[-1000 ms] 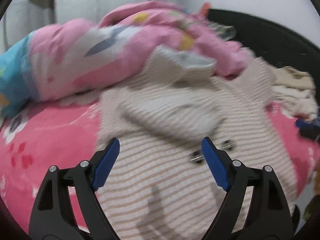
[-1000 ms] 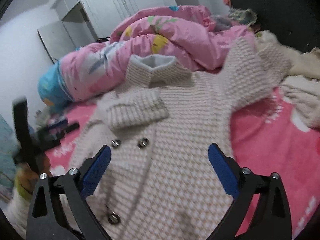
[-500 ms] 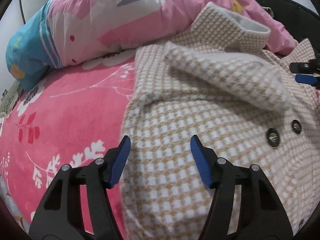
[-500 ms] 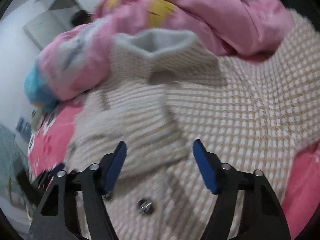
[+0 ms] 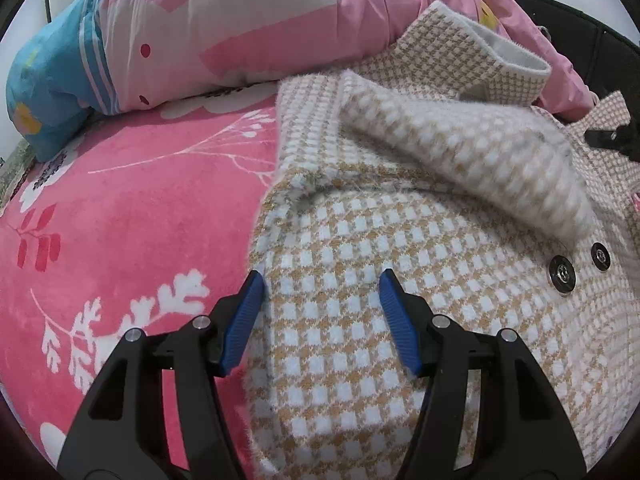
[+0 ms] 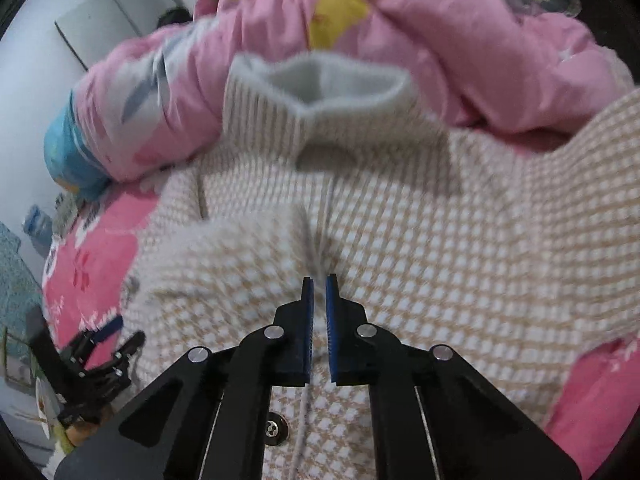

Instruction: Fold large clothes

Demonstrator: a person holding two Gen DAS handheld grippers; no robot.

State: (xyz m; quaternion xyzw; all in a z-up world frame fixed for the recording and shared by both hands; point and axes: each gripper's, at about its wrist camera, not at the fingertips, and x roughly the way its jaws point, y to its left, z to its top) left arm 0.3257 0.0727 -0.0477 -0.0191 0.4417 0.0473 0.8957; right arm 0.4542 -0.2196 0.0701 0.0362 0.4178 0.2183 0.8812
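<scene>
A beige-and-white houndstooth coat (image 5: 400, 240) lies front up on the bed, with its collar (image 5: 500, 52) toward the quilt. One sleeve (image 5: 480, 160) is folded across the chest, above two dark buttons (image 5: 562, 274). My left gripper (image 5: 322, 300) hangs open over the coat's left edge, one blue pad at the hem and fabric between the fingers. My right gripper (image 6: 319, 292) is shut, pinching a ridge of the coat (image 6: 440, 240) at its front centre below the collar (image 6: 320, 80). Each gripper shows in the other's view: the right gripper (image 5: 612, 136) and the left gripper (image 6: 100, 356).
A pink patterned quilt (image 5: 240, 20) with a blue end (image 5: 44, 92) is heaped behind the coat. A pink floral bedsheet (image 5: 120, 220) spreads to the left. A black headboard (image 5: 600, 52) stands at the far right. A white wardrobe (image 6: 100, 12) and a water bottle (image 6: 38, 220) are at the left.
My left gripper sank to the coat's left edge and its jaws narrowed. My right gripper slid up the coat toward the collar and went from wide open to shut.
</scene>
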